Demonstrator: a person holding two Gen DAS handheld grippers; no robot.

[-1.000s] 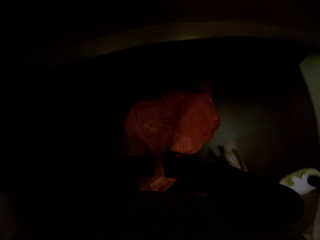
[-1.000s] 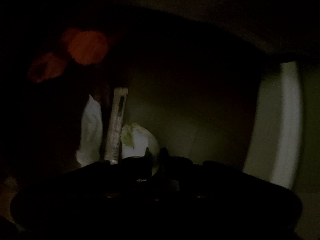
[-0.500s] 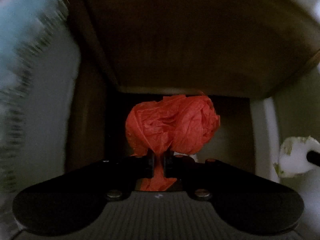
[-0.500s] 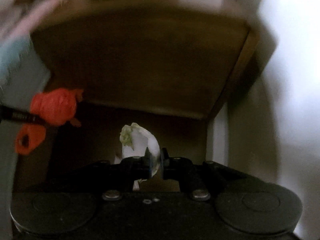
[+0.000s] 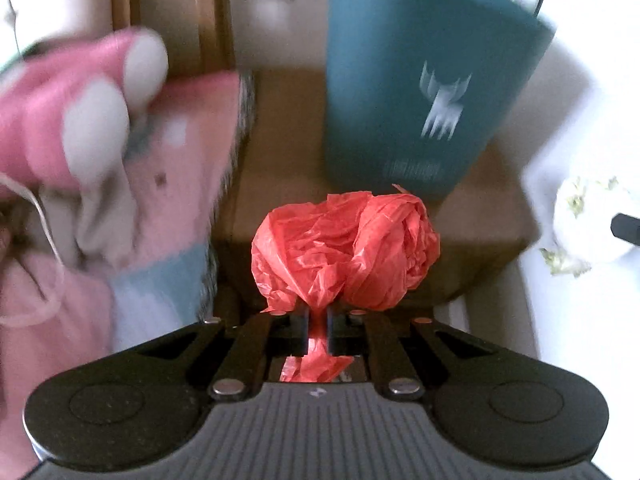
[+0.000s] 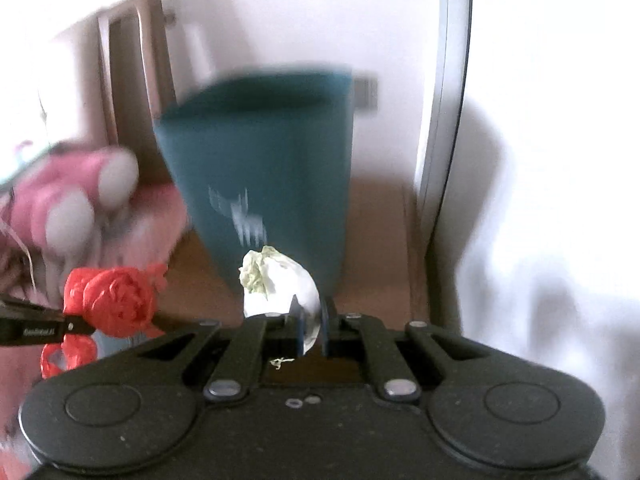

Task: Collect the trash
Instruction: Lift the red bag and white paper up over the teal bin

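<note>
My left gripper (image 5: 318, 330) is shut on a crumpled red plastic bag (image 5: 344, 252), which bulges out ahead of the jaws. My right gripper (image 6: 310, 330) is shut on a white wad of trash with green bits (image 6: 280, 284). That wad also shows at the right edge of the left wrist view (image 5: 588, 224), and the red bag shows at the left of the right wrist view (image 6: 112, 300). A teal trash bin (image 5: 424, 80) stands on a brown surface ahead of both grippers; in the right wrist view the bin (image 6: 264, 168) is straight ahead and blurred.
A pink plush toy (image 5: 80, 120) and pink and blue cloth (image 5: 160, 240) lie at the left. A brown wooden frame (image 6: 132, 80) stands behind them. A white wall (image 6: 560, 160) and a grey upright strip (image 6: 448, 120) are at the right.
Both grippers have come up out of the dark space under the wooden piece into the light, still holding their trash. The teal bin and pink plush have come into view.
</note>
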